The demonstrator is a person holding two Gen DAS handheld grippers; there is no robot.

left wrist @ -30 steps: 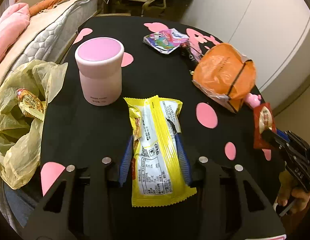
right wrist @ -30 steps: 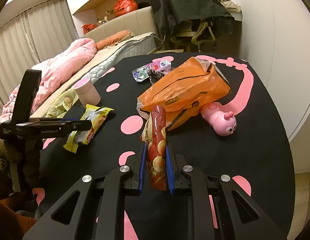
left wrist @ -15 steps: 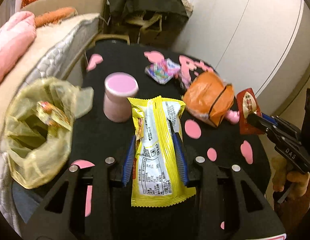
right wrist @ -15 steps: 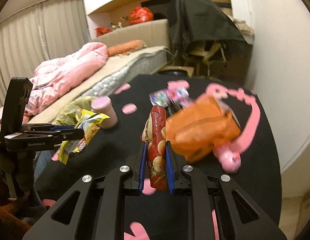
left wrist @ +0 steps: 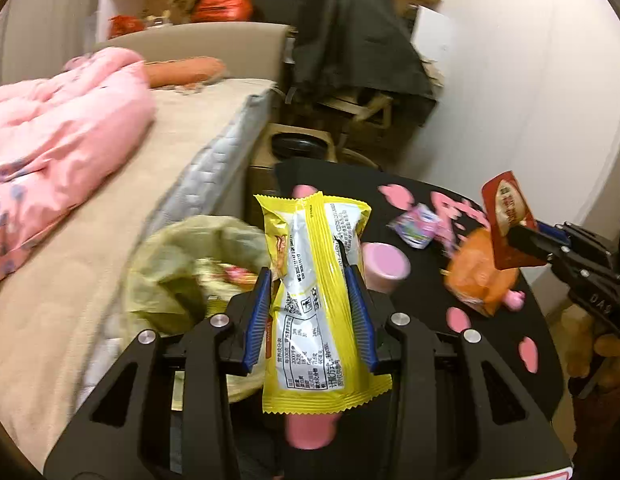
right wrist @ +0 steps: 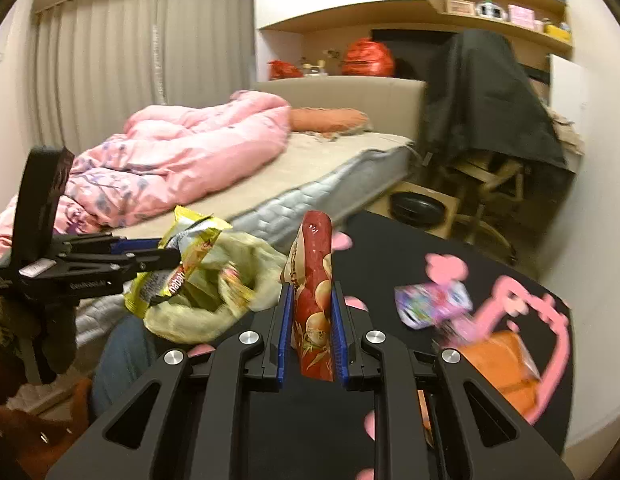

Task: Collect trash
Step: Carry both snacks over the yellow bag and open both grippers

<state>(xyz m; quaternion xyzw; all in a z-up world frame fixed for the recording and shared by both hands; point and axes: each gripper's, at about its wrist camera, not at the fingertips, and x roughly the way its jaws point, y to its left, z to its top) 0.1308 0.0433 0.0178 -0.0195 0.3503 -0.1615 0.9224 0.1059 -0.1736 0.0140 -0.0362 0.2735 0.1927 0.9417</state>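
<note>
Left hand-held gripper clamps the yellow snack wrapper mid-length, aloft beside the trash bag; right hand-held gripper pinches the red wrapper. Both look light, crinkly, slippery.

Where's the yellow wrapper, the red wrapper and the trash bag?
yellow wrapper (left wrist: 314, 304), left wrist view, printed back panel.
red wrapper (right wrist: 314, 300), right wrist view, middle of front.
trash bag (left wrist: 177, 256), left wrist view, crumpled rim.

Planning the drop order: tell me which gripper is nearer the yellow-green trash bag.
Left. The left gripper holds its yellow wrapper at the trash bag rim; the right gripper hangs over the table, farther off.
</note>
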